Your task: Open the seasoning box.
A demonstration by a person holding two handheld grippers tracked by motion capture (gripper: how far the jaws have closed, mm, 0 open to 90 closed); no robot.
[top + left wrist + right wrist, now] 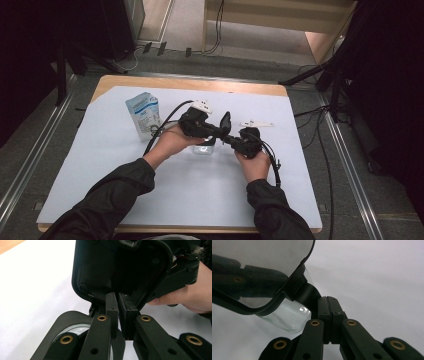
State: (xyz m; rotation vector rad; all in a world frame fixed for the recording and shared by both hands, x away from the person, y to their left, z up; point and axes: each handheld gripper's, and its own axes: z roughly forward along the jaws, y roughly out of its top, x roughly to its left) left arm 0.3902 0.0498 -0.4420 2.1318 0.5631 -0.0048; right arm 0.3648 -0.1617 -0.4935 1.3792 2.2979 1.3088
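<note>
1. Counter [100,200]: wooden top under a white sheet, carrying everything listed below.
2. Left hand-held gripper [216,131]: held over the middle of the counter and pointed at the right one. In the left gripper view its jaws are nearly pressed together, with a thin gap; whether they pinch the lid's edge cannot be told.
3. Right hand-held gripper [231,140]: held facing the left one near the counter's centre. In the right gripper view its jaws are pressed together, apparently on a tab at the lid's corner, though the pinch itself is hidden.
4. Black lid [225,122]: a flat, dark-rimmed panel standing on edge between the two grippers, probably held from both sides to steady or turn it.
5. Clear container [204,148]: glass or plastic, on the counter just below the lid, likely what the lid belongs to.
6. Pale blue packet [143,114]: upright toward the far left corner, apart from the work.
7. White strip [256,123]: flat toward the far right edge, untouched.
</note>
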